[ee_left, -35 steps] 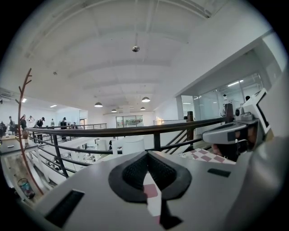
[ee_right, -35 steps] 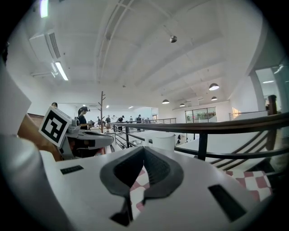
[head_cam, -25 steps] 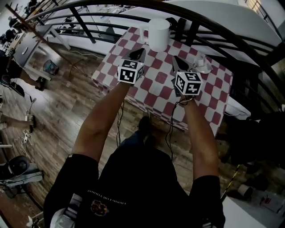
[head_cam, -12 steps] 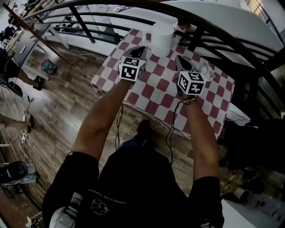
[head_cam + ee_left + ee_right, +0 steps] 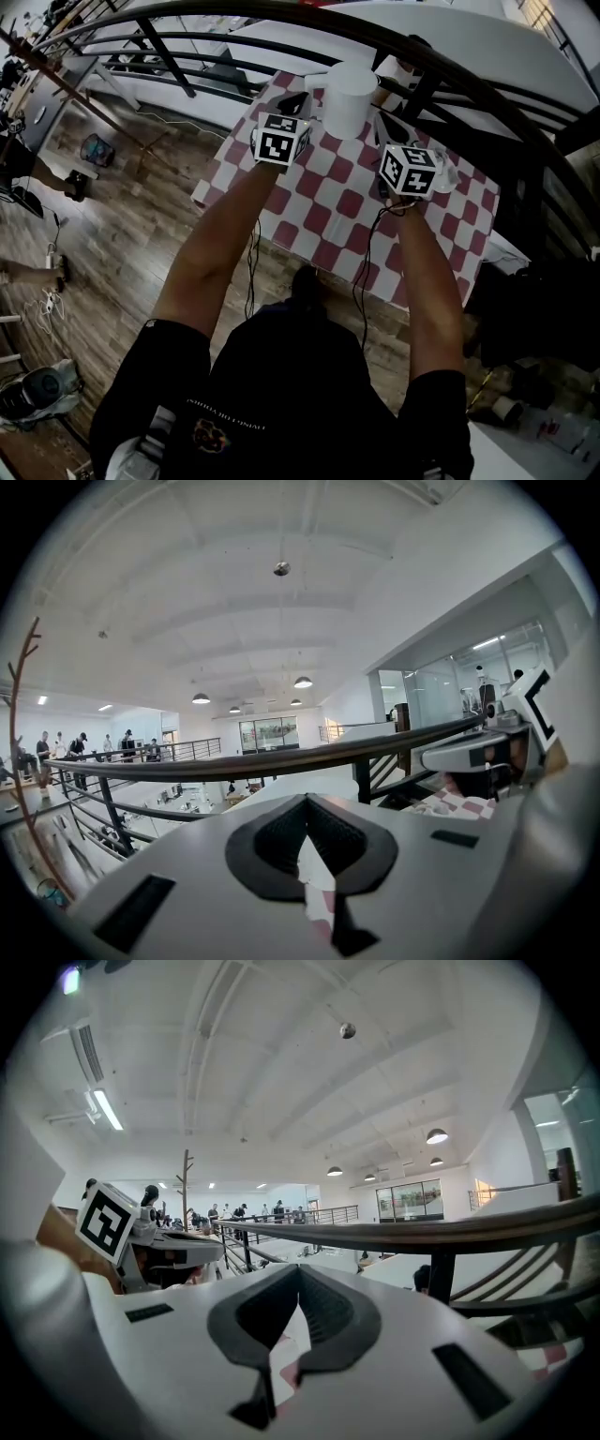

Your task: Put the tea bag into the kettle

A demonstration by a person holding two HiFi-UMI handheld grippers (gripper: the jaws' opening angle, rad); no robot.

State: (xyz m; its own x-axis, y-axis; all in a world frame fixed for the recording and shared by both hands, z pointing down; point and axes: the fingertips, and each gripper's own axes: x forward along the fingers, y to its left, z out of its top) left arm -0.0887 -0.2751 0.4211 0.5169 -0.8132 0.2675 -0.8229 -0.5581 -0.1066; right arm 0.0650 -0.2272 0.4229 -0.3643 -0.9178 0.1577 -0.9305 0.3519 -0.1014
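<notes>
A white kettle [image 5: 349,89] stands at the far edge of the red-and-white checked table [image 5: 319,211]. My left gripper [image 5: 298,99] hovers just left of the kettle, close to its handle side; its jaws are shut with nothing between them [image 5: 305,803]. My right gripper [image 5: 382,124] hangs to the kettle's right, also shut and empty [image 5: 298,1274]. Both gripper views point up at the ceiling and railing. A small white thing [image 5: 443,169] lies on the cloth beside the right gripper's marker cube; I cannot tell whether it is the tea bag.
A black metal railing [image 5: 431,70] curves just behind the table and kettle. The table's near edge [image 5: 281,248] faces my legs over a wooden floor [image 5: 112,253]. Cables hang from both grippers. People stand far off on the left.
Both grippers have moved forward across the table toward the kettle; the left one now sits right beside it. Jaws stayed shut.
</notes>
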